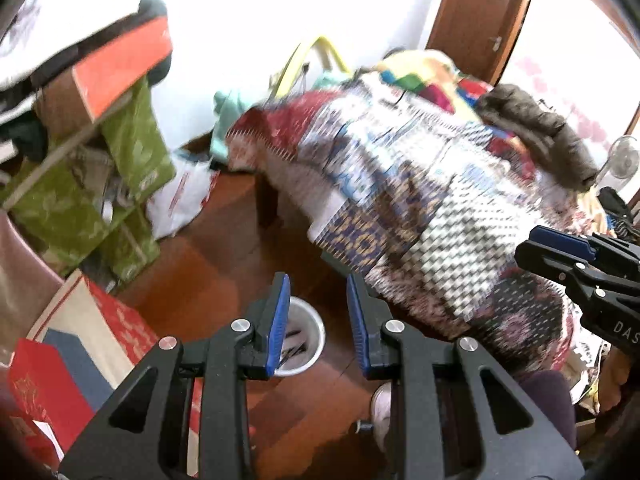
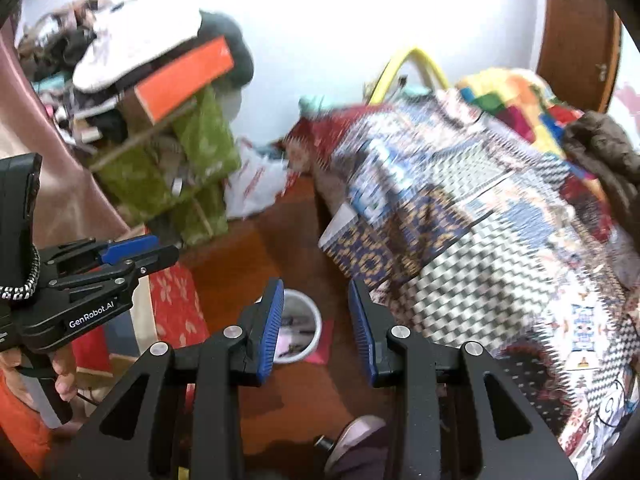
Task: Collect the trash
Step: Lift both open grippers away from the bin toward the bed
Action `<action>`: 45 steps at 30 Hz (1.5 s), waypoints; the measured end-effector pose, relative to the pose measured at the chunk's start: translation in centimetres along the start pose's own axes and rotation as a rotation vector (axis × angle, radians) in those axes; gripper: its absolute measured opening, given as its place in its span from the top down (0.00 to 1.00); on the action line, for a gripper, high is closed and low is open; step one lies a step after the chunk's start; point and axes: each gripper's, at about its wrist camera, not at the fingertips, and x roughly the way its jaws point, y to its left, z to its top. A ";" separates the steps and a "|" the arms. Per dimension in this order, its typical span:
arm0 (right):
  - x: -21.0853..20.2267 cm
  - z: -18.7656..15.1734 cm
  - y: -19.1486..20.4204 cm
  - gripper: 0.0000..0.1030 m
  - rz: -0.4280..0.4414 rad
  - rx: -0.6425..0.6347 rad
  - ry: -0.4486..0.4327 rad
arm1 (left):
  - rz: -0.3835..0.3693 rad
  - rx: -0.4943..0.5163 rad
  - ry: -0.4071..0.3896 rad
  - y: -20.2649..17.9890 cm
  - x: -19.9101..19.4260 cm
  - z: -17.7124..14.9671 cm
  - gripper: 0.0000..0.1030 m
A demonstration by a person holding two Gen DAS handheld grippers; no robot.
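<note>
A white trash bin (image 1: 309, 330) with dark scraps inside stands on the wooden floor beside the bed; it also shows in the right wrist view (image 2: 302, 330). My left gripper (image 1: 318, 320) is open and empty, held above the bin. My right gripper (image 2: 316, 326) is open and empty, also above the bin. The right gripper shows at the right edge of the left wrist view (image 1: 560, 252), and the left gripper at the left of the right wrist view (image 2: 136, 254). Both views are blurred by motion.
A bed with a patchwork quilt (image 1: 420, 200) fills the right side. A green rack piled with boxes and clothes (image 1: 100, 152) stands at the left, with a white plastic bag (image 1: 180, 196) beside it. Red boxes (image 1: 60, 368) lie at the lower left. My foot (image 2: 352, 440) is below.
</note>
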 end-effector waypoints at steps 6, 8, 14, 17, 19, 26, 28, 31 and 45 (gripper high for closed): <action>-5.6 -0.4 -3.1 0.70 -0.044 0.032 -0.128 | -0.060 0.040 -0.108 -4.6 -3.7 1.7 0.73; -7.2 -0.7 -4.3 0.70 -0.064 0.042 -0.165 | -0.064 0.068 -0.139 -6.7 -4.6 2.2 0.73; -11.6 -1.4 -7.7 0.70 -0.154 0.054 -0.255 | -0.121 0.146 -0.192 -12.8 -5.9 3.5 0.73; -13.3 -1.9 -9.6 0.70 -0.199 0.072 -0.290 | -0.149 0.198 -0.206 -16.2 -5.8 4.2 0.71; -14.3 -2.2 -11.1 0.69 -0.227 0.090 -0.308 | -0.169 0.220 -0.208 -18.2 -5.6 4.6 0.71; -16.5 -3.8 -16.8 0.52 -0.336 0.178 -0.333 | -0.235 0.275 -0.197 -25.2 -3.5 6.1 0.49; -16.5 -4.2 -18.6 0.50 -0.362 0.187 -0.309 | -0.258 0.283 -0.187 -27.2 -2.5 6.6 0.46; -16.5 -5.3 -20.9 0.50 -0.411 0.196 -0.285 | -0.281 0.303 -0.163 -29.6 -0.8 7.3 0.45; -12.6 -7.8 -33.4 0.50 -0.436 0.395 -0.159 | -0.299 0.336 0.016 -36.9 13.2 9.9 0.45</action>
